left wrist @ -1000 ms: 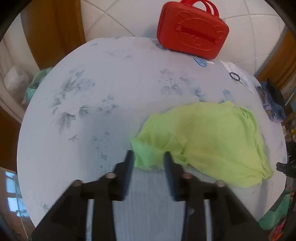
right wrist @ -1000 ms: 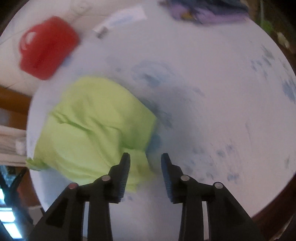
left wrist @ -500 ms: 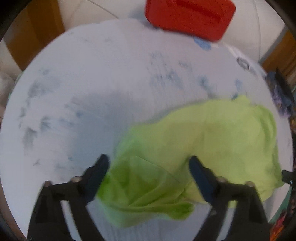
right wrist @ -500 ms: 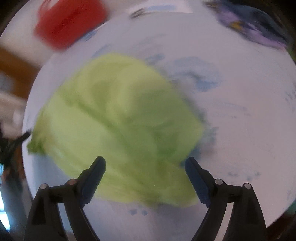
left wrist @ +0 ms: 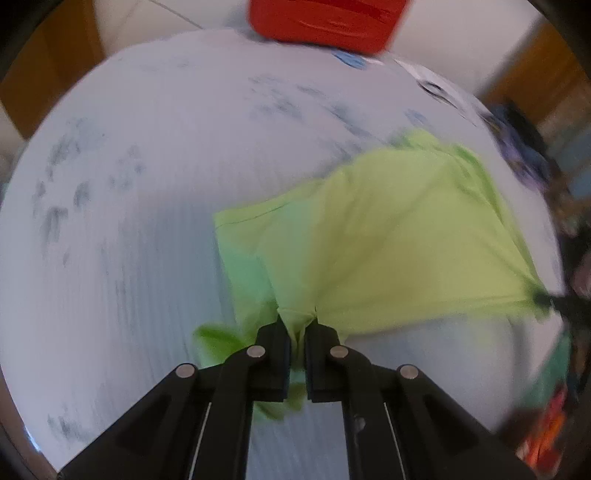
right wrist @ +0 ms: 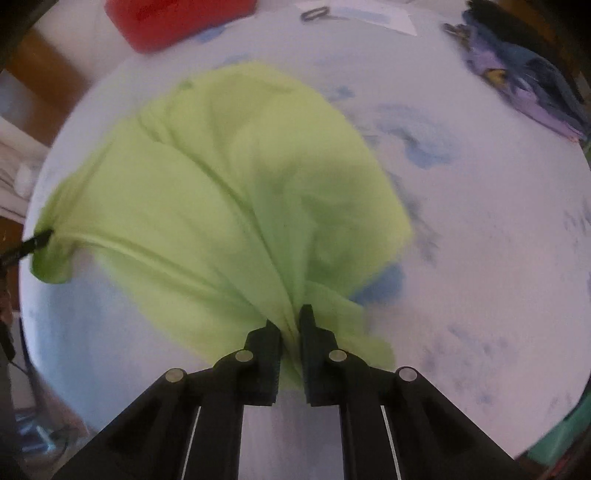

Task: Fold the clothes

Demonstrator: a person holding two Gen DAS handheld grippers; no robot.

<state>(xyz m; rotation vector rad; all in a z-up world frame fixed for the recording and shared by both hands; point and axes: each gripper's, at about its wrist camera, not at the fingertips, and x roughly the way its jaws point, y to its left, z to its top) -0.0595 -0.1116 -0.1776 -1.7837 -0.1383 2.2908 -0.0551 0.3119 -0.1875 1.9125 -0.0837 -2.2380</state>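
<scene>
Both my claws, left [left wrist: 297, 334] and right [right wrist: 290, 326], are clenched on bunched edges of the green shirt [left wrist: 399, 236], stretched between them over the table [left wrist: 147, 147]; thin, limp, light cloth, best gripped at corners.

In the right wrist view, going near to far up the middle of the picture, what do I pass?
right gripper, shut on a bunch of the green garment → the spread of that garment on the round table → bare floral tablecloth → red case at the far edge.
</scene>
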